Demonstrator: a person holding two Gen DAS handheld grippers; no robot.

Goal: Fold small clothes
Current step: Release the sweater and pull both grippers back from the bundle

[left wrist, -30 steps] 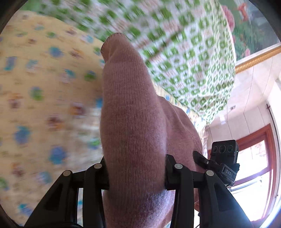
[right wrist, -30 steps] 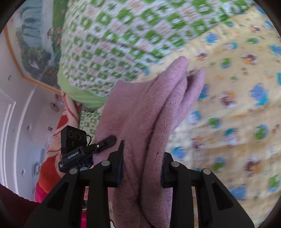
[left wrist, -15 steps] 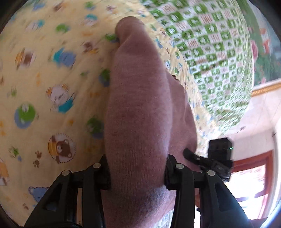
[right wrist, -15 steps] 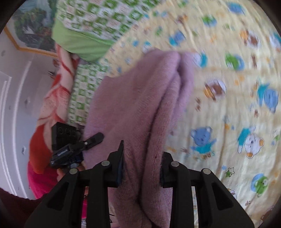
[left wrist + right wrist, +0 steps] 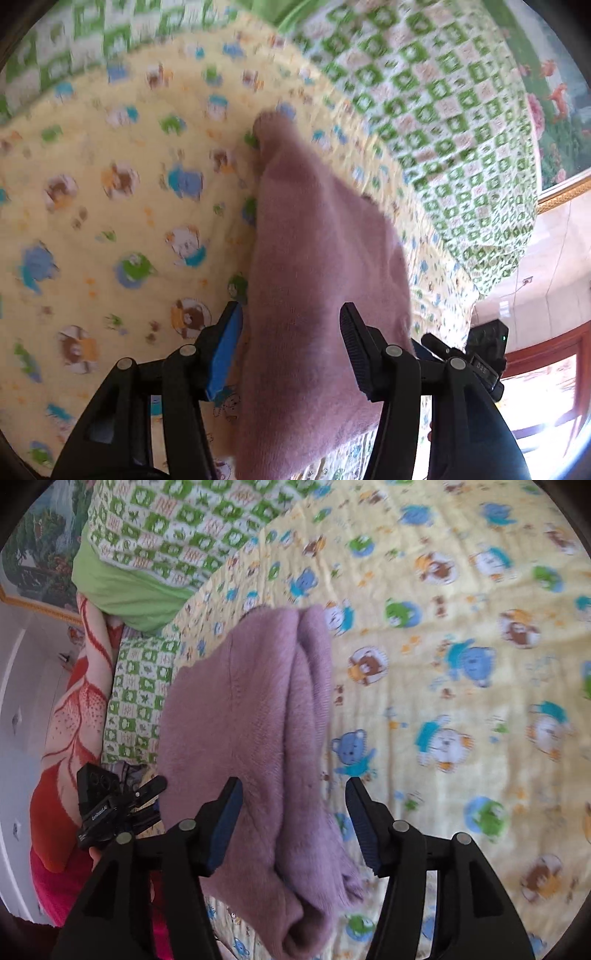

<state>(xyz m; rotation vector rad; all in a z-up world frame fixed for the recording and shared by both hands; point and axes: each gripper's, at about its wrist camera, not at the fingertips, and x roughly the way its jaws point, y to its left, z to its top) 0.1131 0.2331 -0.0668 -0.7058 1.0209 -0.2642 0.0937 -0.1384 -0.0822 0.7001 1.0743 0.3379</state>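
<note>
A folded mauve knit garment (image 5: 317, 280) lies on a yellow cartoon-print blanket (image 5: 110, 229). In the left wrist view it runs away from me between my fingers. My left gripper (image 5: 291, 332) is open, its pads apart on either side of the garment's near end. In the right wrist view the garment (image 5: 251, 731) shows as stacked folds. My right gripper (image 5: 293, 808) is open around its near end, with the right pad clear of the cloth. The other gripper shows at the edge of each view (image 5: 484, 354) (image 5: 103, 805).
A green-and-white checked quilt (image 5: 443, 110) is heaped at the far side of the blanket. A red patterned cloth (image 5: 74, 709) lies at the left of the right wrist view. A wall painting (image 5: 554, 92) and a window (image 5: 535, 406) are beyond the bed.
Both grippers were shut on the garment and carried it down onto the blanket. Both have now opened, and the garment rests on the blanket.
</note>
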